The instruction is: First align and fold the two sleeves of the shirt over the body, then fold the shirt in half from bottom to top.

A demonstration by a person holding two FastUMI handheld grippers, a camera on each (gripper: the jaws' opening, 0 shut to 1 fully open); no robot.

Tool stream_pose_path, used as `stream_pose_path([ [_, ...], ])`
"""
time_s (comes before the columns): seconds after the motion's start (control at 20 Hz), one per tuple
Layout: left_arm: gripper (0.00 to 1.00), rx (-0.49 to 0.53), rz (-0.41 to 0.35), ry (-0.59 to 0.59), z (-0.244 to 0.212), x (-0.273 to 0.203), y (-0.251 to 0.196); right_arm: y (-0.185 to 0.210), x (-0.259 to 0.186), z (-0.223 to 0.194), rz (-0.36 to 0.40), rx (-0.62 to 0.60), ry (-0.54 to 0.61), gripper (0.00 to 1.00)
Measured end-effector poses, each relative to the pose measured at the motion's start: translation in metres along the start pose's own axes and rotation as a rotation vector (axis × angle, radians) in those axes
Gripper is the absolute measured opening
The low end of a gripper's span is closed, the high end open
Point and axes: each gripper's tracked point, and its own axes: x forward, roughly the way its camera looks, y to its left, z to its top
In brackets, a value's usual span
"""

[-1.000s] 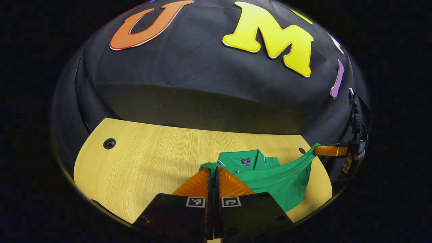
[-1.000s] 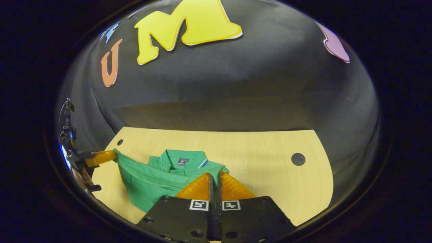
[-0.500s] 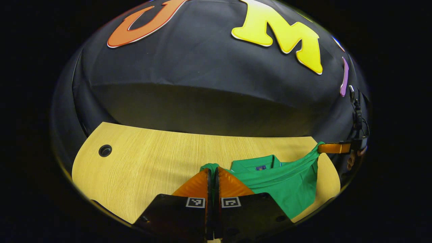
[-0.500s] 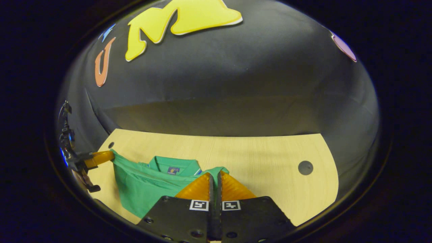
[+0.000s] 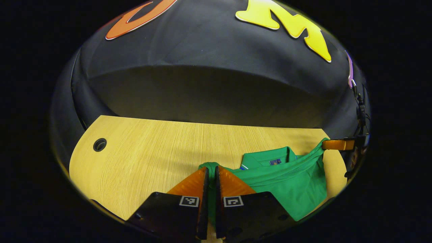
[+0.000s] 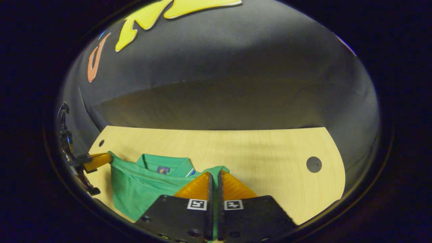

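Left gripper view: open cable hole (image 5: 100,144) at table (image 5: 141,158) far-left. Right gripper view: capped hole (image 6: 314,164) at right. Left tongs (image 5: 210,175) and right tongs (image 6: 214,179) clamped on green polo shirt (image 5: 287,182) hem corners, lifted over collar.

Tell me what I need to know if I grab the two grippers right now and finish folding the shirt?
Left hand-held gripper: shut on one corner of the green shirt.
Right hand-held gripper: shut on the other corner, so the hem hangs stretched between them above the wooden table.
The collar lies flat on the table at the far end.
Done: the sleeves look folded in, though that is hard to confirm here.
Left: carry the hem to the collar, lay it down, let go.
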Motion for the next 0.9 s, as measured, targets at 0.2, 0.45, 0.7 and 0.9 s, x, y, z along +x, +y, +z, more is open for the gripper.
stream_pose_path([
  [0.2,1.00,0.004,0.045,-0.007,0.006,-0.015,0.003,-0.001,-0.013,-0.016,0.004,-0.014,0.010,0.32],
  [0.45,1.00,0.004,0.092,-0.092,0.034,-0.061,0.007,-0.008,-0.056,-0.023,-0.028,-0.036,-0.030,0.98],
  [0.7,1.00,-0.001,0.125,-0.234,0.082,-0.137,-0.005,0.002,-0.127,0.004,-0.068,-0.066,-0.175,0.96],
  [0.9,1.00,0.042,0.140,-0.338,0.114,-0.216,-0.024,0.021,-0.211,0.023,-0.069,-0.081,-0.307,0.96],
])
